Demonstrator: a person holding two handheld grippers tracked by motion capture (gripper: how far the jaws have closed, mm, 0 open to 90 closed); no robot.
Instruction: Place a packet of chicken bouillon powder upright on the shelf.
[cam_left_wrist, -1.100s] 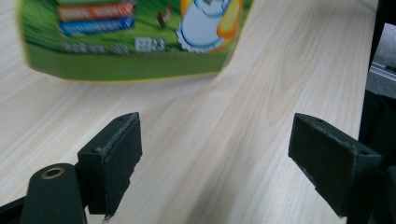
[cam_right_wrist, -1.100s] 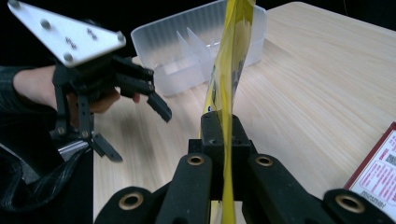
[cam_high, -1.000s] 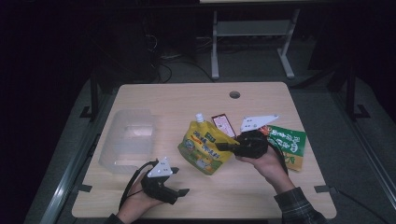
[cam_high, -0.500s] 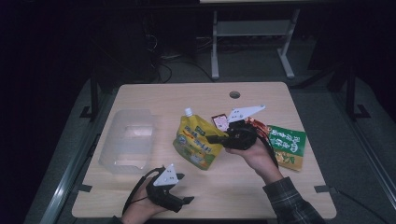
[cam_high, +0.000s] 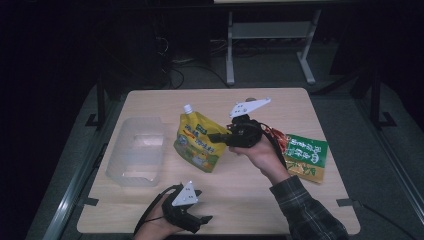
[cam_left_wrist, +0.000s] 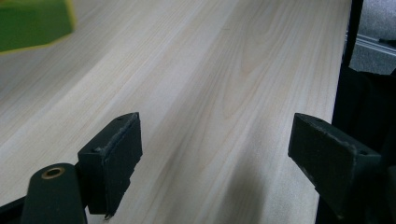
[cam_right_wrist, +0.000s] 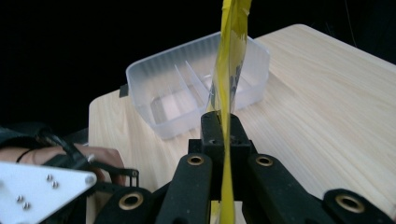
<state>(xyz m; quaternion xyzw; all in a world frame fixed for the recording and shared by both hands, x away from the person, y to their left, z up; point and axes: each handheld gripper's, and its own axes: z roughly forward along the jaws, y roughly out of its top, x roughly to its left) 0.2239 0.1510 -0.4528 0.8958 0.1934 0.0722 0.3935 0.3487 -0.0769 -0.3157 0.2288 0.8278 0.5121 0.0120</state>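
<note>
Two grippers, one pouch being lifted
The right gripper (cam_high: 216, 136) is clamping one yellow spouted plastic pouch (cam_high: 198, 141) above the wooden table (cam_high: 280, 190), between one clear plastic divided container (cam_high: 137, 150) and one green snack packet (cam_high: 307, 156); the left gripper (cam_left_wrist: 215, 154) is hovering with jaws apart.

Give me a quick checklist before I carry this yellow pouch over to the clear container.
1. Grip: the right gripper has its jaws shut on the edge of the yellow pouch: ok.
2. Pouch clear of the table: cannot tell; its lower end looks close to the wood.
3. Spout cap closed: white cap in place: ok.
4. Clear container open, dividers visible, nothing seen inside: ok.
5. Left gripper out of the path: near the front edge, jaws open over bare wood: ok.
6. Green packet lies apart on the far side: ok.
</note>
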